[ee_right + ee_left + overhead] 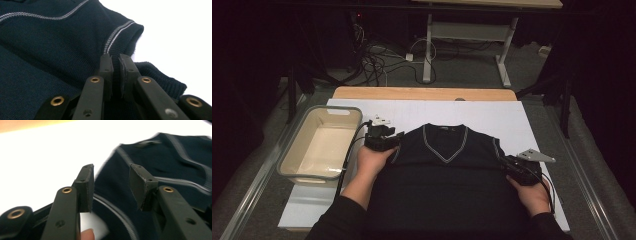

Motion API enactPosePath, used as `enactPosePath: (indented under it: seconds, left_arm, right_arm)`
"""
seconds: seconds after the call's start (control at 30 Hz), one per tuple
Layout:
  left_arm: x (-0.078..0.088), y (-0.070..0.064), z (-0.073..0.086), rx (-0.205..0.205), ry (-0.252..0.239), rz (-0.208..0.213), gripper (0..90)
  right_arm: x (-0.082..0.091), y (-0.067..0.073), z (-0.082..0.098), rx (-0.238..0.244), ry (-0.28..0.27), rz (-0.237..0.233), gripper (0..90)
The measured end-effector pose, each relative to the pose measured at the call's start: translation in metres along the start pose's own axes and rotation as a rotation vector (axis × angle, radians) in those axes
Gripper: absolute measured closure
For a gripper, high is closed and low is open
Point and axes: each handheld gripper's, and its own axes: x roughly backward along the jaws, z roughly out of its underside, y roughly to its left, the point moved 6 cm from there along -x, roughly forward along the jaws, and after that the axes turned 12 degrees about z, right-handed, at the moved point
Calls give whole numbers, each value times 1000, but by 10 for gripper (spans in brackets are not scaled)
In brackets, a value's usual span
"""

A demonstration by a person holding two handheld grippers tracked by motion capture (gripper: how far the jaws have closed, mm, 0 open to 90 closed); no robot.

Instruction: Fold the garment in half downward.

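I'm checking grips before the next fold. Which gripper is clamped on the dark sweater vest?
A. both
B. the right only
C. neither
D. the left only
B: the right gripper pinches the sweater vest at its armhole edge, while the left gripper stands open with nothing between its pads.
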Motion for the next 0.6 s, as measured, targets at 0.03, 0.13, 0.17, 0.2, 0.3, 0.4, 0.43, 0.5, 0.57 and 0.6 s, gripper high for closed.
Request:
enactPosePath:
  seconds: [0.03,0.13,0.17,0.2,0.3,0.4,0.43,0.5,0.57,0.6]
  left_arm:
    - [-6,6,1,12,28,-19,516]
    - [-23,22,9,72,129,-75,416]
    - [-26,26,12,95,146,-89,397]
    - [-28,28,15,115,162,-90,376]
    - [-29,28,18,129,164,-78,359]
    - [-28,24,20,114,166,-50,483]
    - [-28,23,21,104,167,-41,525]
    - [-29,19,23,76,159,-27,622]
    - [-29,18,23,65,154,-16,685]
    - [-30,17,24,53,152,-12,701]
  right_arm:
    - [0,0,0,2,0,1,829]
    - [0,0,0,2,-1,-1,828]
    - [0,0,0,1,-1,-2,825]
    - [0,0,0,3,-2,-4,818]
    - [1,-1,-3,0,-5,-22,702]
    - [3,-4,-15,13,-36,-4,569]
    - [3,-5,-20,5,-44,-6,556]
    - [-3,-9,-36,-27,-49,2,549]
    - [-13,-13,-49,-55,-36,15,562]
    - [-18,-14,-52,-67,-26,22,573]
